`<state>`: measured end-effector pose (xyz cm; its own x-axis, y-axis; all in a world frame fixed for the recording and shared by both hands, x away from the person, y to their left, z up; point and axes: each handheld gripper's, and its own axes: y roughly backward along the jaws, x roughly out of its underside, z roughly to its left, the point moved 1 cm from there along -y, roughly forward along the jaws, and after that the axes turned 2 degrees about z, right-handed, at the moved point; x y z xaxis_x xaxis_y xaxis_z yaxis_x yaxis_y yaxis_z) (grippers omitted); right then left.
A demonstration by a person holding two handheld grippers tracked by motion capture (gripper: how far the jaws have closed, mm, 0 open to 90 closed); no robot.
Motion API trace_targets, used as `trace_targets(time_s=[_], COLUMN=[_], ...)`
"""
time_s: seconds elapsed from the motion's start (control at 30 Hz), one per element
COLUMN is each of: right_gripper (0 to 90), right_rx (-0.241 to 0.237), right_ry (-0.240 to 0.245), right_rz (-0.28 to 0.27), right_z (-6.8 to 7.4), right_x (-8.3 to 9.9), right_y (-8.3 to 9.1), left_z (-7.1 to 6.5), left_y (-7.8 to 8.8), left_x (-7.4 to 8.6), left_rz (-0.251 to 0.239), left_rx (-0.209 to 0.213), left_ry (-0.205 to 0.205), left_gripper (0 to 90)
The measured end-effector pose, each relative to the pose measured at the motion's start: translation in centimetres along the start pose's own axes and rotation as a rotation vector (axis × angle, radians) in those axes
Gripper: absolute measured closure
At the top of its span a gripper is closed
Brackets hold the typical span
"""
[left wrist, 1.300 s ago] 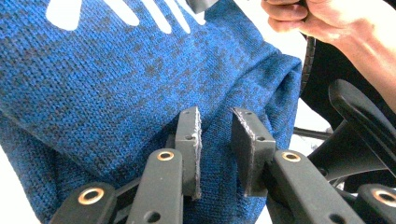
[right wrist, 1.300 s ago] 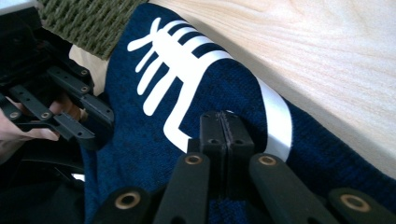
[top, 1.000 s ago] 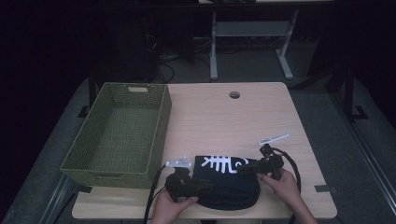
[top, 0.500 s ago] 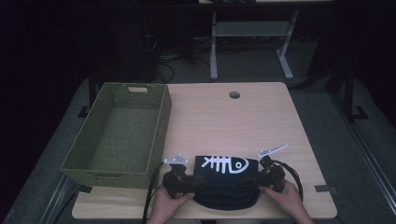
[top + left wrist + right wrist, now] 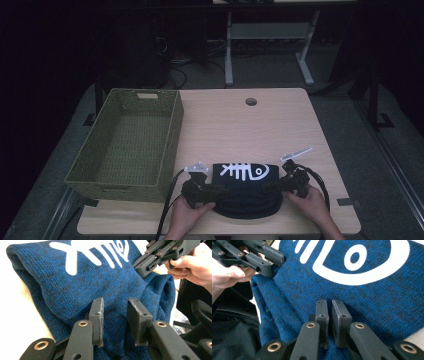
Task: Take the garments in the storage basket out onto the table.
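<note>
I have the table [image 5: 280, 125] set up with the green woven basket [image 5: 125, 145] standing empty along its left side, which I judge is where the folded garment is meant to end up, so it sits open-topped and close by. The blue knit sweater [image 5: 245, 192] with its white fish-bone print lies folded into a compact bundle at the near edge of the table, just right of the basket, print facing up. I work it from both ends at once so the folds don't spill when it lifts. My left hand-held gripper [image 5: 115, 315] rests on the sweater's left end with its jaws part-way apart and knit beneath and between them; I can't tell that the pads actually pinch it. My right hand-held gripper [image 5: 329, 315] sits at the right end with jaws drawn nearly together, only a thin slit between the pads, apparently nipping a fold of the knit.
</note>
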<state>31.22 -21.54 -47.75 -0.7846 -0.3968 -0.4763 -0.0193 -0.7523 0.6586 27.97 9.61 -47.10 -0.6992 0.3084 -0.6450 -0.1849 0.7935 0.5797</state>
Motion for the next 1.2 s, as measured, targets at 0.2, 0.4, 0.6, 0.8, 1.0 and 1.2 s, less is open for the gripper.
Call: trace_targets(time_s=[0.2, 0.4, 0.6, 0.8, 1.0, 1.2], right_gripper=[81.8, 73.8, 67.4, 64.7, 61.0, 57.4], right_rx=[0.016, 0.001, 0.05, 0.095, 0.134, 0.176], right_ry=[-0.003, -0.009, -0.02, -0.032, -0.056, -0.079], right_rz=[-0.006, -0.028, -0.094, -0.141, -0.152, -0.15], right_z=[-0.9, -0.5, -0.3, -0.4, -0.8, -1.5], right_x=[-0.7, -0.6, 0.0, 0.4, 0.8, 1.5], right_y=[0.5, 1.0, 2.4, 3.5, 3.9, 4.1], left_z=[0.6, 0.6, 1.4, 2.2, 3.1, 3.5], left_y=[-0.7, 0.0, 1.5, 2.2, 2.0, 1.6], left_x=[-0.8, -1.6, -2.0, -2.0, -1.7, -1.7], left_rz=[-0.008, -0.034, -0.087, -0.112, -0.106, -0.097], left_rx=[-0.005, -0.012, -0.031, -0.068, -0.089, -0.09], left_ry=[0.003, 0.018, 0.065, 0.101, 0.132, 0.152], left_gripper=[67.7, 63.6, 59.7, 56.4, 55.6, 54.5])
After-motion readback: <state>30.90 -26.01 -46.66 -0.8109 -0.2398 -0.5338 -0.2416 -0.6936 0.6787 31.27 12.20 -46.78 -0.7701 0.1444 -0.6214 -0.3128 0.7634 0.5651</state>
